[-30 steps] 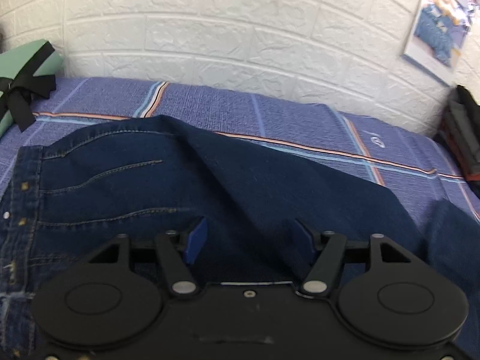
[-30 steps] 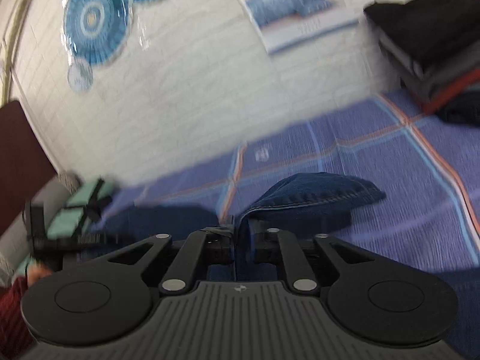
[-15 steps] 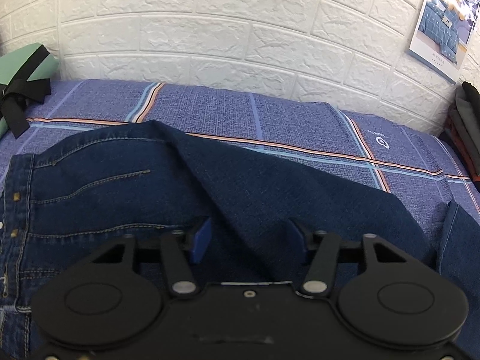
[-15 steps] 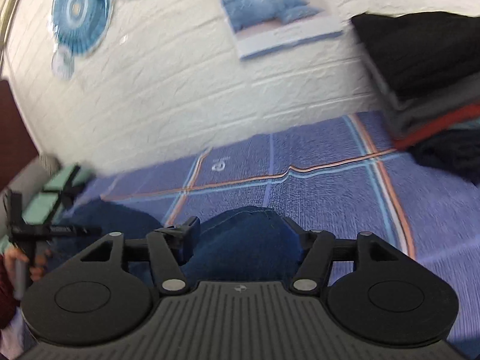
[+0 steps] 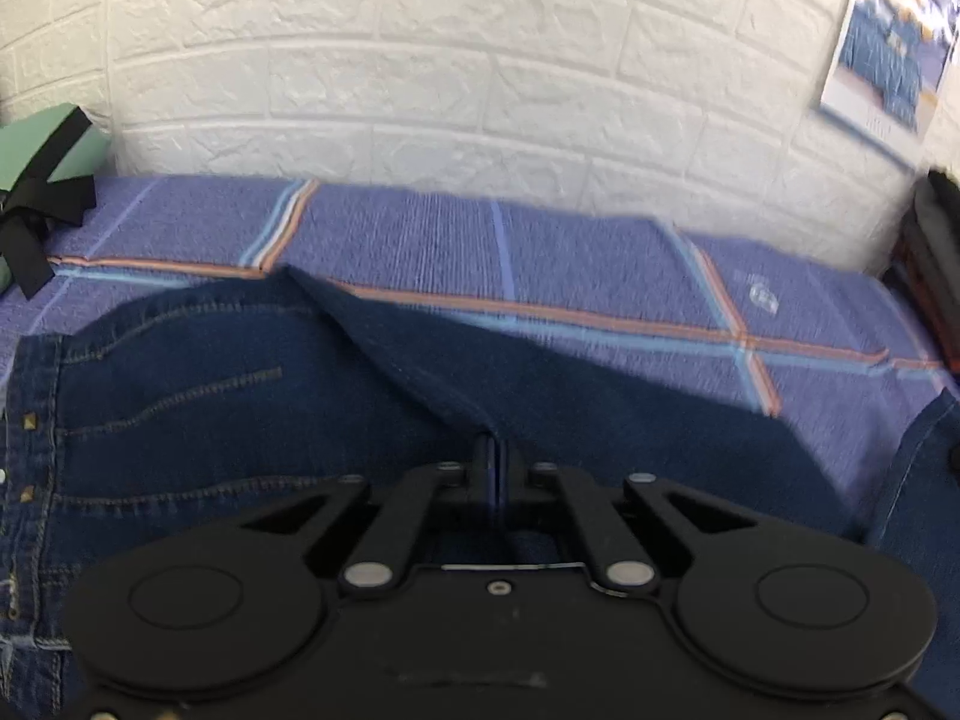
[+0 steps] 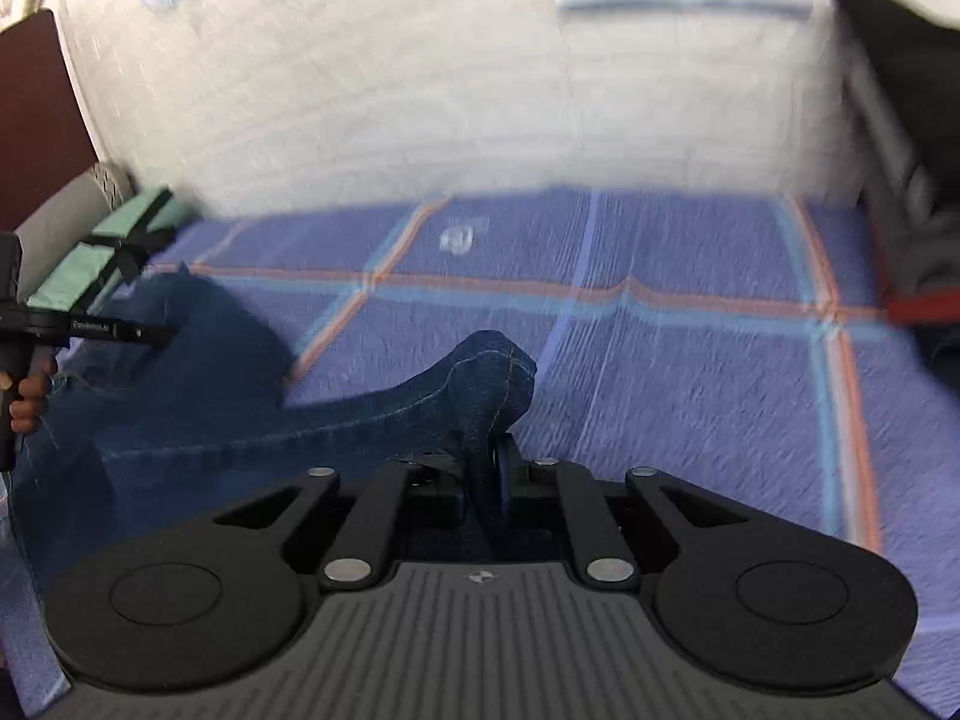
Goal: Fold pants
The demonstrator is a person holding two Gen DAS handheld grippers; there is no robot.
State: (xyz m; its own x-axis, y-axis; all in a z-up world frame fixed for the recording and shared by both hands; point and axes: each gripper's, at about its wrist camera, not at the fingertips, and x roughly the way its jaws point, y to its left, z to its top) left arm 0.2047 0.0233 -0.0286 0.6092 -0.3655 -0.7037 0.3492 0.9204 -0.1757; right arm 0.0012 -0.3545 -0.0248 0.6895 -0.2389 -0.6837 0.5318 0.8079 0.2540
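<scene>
Closed on denim since a second ago: left gripper (image 5: 492, 468) jaws pinched fully shut on a raised ridge of the jeans (image 5: 240, 420); right gripper (image 6: 486, 480) jaws closing on the hem end. Lift both together, keep fabric taut, carry hem toward waistband, match edges before release. Jeans spread along near edge of bed (image 5: 540, 252), waistband at left.

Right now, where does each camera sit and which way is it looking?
Left wrist: on the left gripper, angled down over the jeans toward the white brick wall; jaws shut on denim.
Right wrist: on the right gripper, closing on a jeans leg; the person's hand shows at left.
Shared: jeans, plaid bedspread, wall.
</scene>
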